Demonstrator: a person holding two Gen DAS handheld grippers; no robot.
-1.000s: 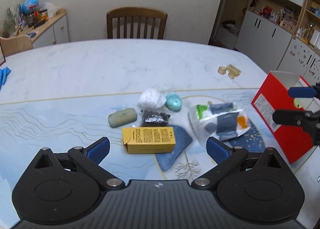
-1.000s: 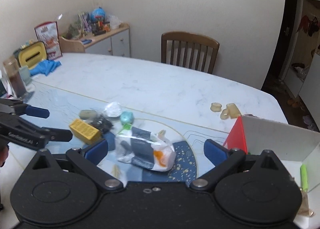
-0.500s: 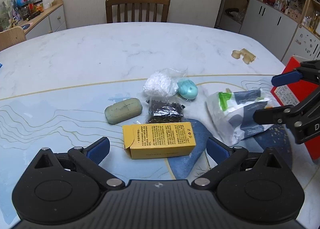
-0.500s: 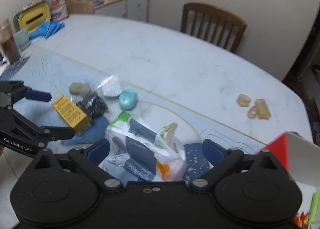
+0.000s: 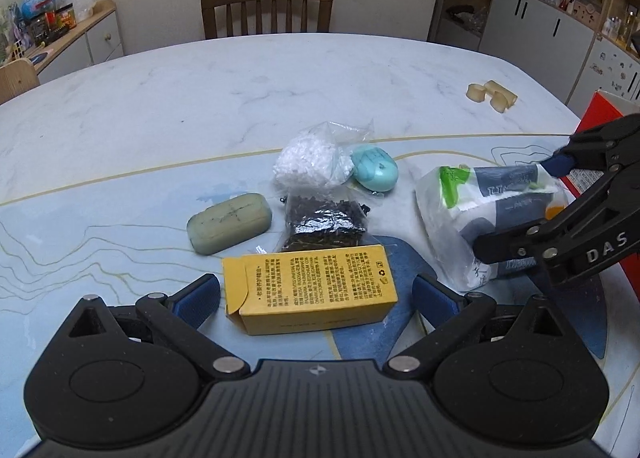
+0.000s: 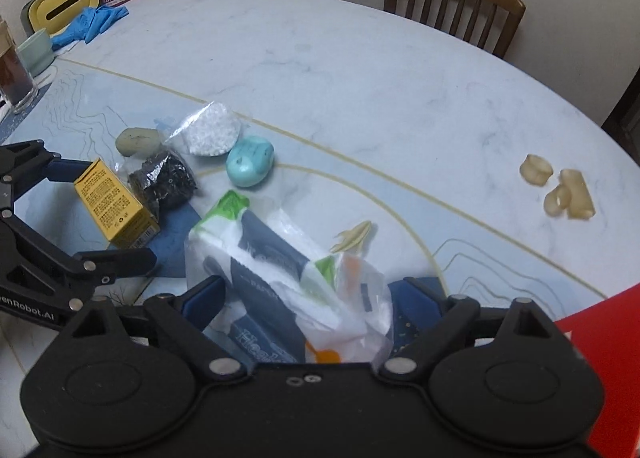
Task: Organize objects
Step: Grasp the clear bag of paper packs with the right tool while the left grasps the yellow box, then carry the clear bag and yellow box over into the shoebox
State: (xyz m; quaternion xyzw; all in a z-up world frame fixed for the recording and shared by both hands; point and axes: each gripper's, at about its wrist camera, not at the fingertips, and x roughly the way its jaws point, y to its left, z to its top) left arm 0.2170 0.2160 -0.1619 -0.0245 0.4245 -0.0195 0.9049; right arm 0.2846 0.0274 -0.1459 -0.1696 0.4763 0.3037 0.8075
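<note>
The left gripper (image 5: 316,292) is spread wide, its blue fingers either side of the yellow box (image 5: 310,288) that lies flat on the bench (image 5: 240,98), a gap at each end, nothing gripped. Just behind the box sits a clear bag of dark bits (image 5: 322,224), and left of that a grey-green soap bar (image 5: 229,223). Behind them lie a bag of white granules (image 5: 310,160) and a teal oval object (image 5: 375,173), touching each other.

The right gripper (image 6: 312,296) is also parted wide, with the white and navy tissue pack (image 6: 280,278) lying between its fingers; whether the pads touch the wrapper cannot be told. In the left wrist view one finger reaches over the pack's far end and the other sits in front of it. A red box (image 5: 600,126) stands just behind the right gripper at the bench edge. A small pale scrap (image 6: 354,235) lies just past the pack. Well apart, toward the far right, rest three translucent rolls (image 6: 560,186). A wooden chair (image 5: 267,8) stands at the far side of the bench
</note>
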